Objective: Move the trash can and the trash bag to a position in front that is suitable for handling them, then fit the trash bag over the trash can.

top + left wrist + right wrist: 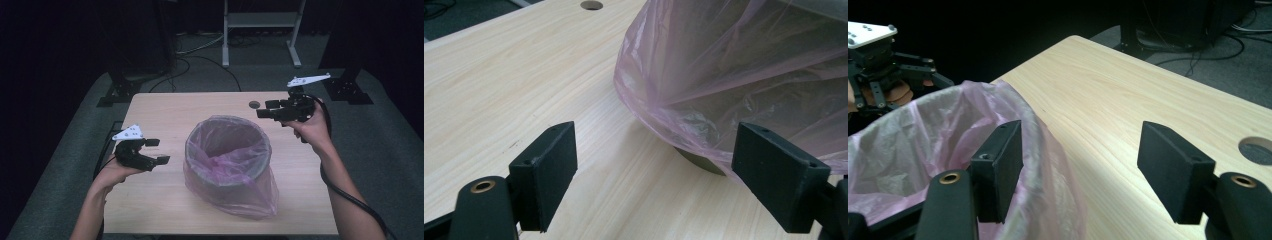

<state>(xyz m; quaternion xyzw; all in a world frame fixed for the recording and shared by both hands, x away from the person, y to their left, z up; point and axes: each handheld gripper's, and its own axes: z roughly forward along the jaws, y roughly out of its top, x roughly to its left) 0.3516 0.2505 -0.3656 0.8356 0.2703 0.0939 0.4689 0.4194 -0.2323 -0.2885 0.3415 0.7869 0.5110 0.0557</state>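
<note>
A round bin lined with a pink plastic bag (pixel 227 162) stands in the middle of the wooden table (pixel 165 115). My left gripper (pixel 156 151) hovers to the bin's left, open and holding nothing. In the left gripper view its jaws (pixel 654 175) are spread wide, facing the base of the bag (pixel 744 70). My right gripper (pixel 267 109) is held above the table beyond the bin's far right rim, open and empty. In the right gripper view its jaws (pixel 1083 170) frame the bag's rim (pixel 948 125) and bare table top.
A round cable hole (pixel 254 104) sits in the table near the far edge, close to the right gripper. A metal stand (pixel 260 30) and cables lie on the floor beyond the table. Dark curtains surround the area.
</note>
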